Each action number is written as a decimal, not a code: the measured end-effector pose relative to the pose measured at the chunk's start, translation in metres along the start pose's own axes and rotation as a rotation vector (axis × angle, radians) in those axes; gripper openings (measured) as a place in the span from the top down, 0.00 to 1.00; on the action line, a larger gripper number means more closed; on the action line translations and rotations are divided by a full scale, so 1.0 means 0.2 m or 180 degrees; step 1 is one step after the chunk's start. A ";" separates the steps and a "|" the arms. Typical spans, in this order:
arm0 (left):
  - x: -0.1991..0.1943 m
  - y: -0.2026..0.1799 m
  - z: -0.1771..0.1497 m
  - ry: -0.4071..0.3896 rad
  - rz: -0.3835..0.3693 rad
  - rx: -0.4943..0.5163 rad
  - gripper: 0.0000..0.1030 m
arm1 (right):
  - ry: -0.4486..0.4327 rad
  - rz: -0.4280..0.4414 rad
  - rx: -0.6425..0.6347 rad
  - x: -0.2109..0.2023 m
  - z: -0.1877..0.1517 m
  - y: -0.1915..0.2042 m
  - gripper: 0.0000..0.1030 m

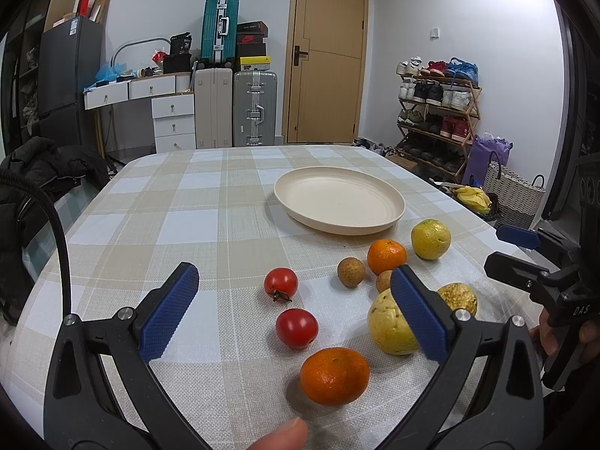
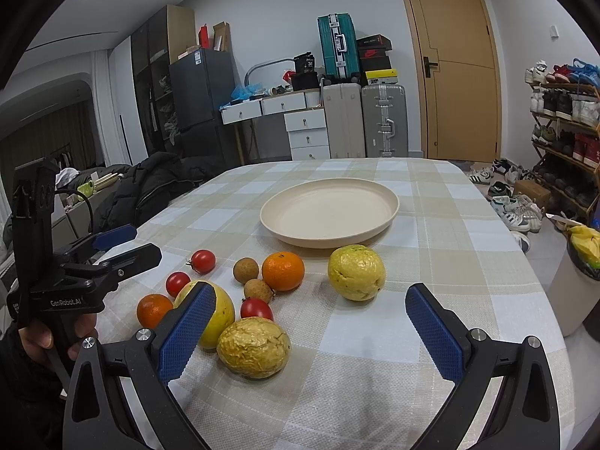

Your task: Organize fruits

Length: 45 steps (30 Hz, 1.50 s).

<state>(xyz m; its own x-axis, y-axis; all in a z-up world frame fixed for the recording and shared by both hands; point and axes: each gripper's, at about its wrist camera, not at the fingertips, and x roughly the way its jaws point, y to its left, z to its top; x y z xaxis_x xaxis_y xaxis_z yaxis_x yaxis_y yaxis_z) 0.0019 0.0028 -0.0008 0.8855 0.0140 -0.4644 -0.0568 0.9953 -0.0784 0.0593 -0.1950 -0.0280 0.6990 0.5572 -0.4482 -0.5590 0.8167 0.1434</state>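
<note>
An empty cream plate (image 1: 339,200) (image 2: 330,210) sits toward the far side of the checked tablecloth. In front of it lie loose fruits: two tomatoes (image 1: 280,283), a near orange (image 1: 335,375), a far orange (image 2: 283,270), two brown longans (image 2: 245,270), a smooth yellow fruit (image 1: 392,326), a wrinkled yellow fruit (image 2: 254,347) and a yellow-green citrus (image 2: 356,273). My left gripper (image 1: 294,270) hovers open above the tomatoes and holds nothing. My right gripper (image 2: 310,289) stands open just behind the wrinkled fruit, also with nothing in it.
A dark jacket (image 2: 150,183) lies over a seat at the table's left side. A bin with banana peels (image 2: 585,247) stands off the right edge, with a shoe rack (image 1: 435,112) behind it. Suitcases (image 1: 255,107) and a door line the far wall.
</note>
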 end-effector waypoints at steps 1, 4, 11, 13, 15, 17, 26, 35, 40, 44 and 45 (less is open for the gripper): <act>0.00 0.00 0.00 -0.0002 0.0000 0.0001 0.01 | -0.0007 -0.0008 -0.0001 0.00 0.00 0.00 0.00; 0.00 0.00 0.00 0.0001 0.0003 -0.0001 0.01 | -0.0003 -0.0006 0.0020 0.00 0.00 0.00 0.00; -0.01 0.00 0.00 -0.0005 -0.0009 0.0023 0.01 | 0.0011 -0.0038 0.0061 0.01 0.00 -0.02 0.00; -0.01 0.00 0.01 -0.0008 -0.0005 0.0048 0.01 | 0.0022 -0.0036 0.0064 0.01 0.00 -0.02 0.00; -0.02 -0.01 0.01 -0.0011 0.0004 0.0072 0.01 | 0.0016 -0.0046 0.0051 0.01 0.01 -0.02 0.00; -0.02 -0.01 0.02 -0.0013 0.0014 0.0088 0.01 | 0.0007 -0.0046 0.0037 0.00 0.01 -0.01 0.00; -0.01 -0.03 0.02 0.0023 -0.0027 0.0106 0.01 | -0.0067 -0.0036 0.0000 -0.01 0.01 -0.01 0.00; -0.02 -0.03 0.02 -0.0017 0.0005 0.0103 0.01 | -0.0027 -0.0069 -0.0114 -0.01 0.00 0.04 0.00; -0.03 -0.02 0.02 0.0006 0.0059 0.0114 0.01 | 0.0118 -0.0003 -0.0051 0.02 0.00 0.03 0.00; -0.06 -0.02 0.01 0.0010 0.0008 0.0118 0.01 | 0.0164 0.0140 0.0055 0.02 0.00 0.00 0.00; -0.06 -0.02 0.01 0.0038 -0.0008 0.0130 0.01 | 0.0186 0.0176 0.0086 0.02 0.00 0.00 0.00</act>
<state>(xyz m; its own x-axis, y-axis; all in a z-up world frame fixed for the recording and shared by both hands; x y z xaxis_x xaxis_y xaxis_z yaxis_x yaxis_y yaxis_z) -0.0083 -0.0021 0.0074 0.8800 0.0106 -0.4749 -0.0355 0.9984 -0.0437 0.0621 -0.1931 -0.0290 0.6397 0.5926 -0.4895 -0.5833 0.7890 0.1929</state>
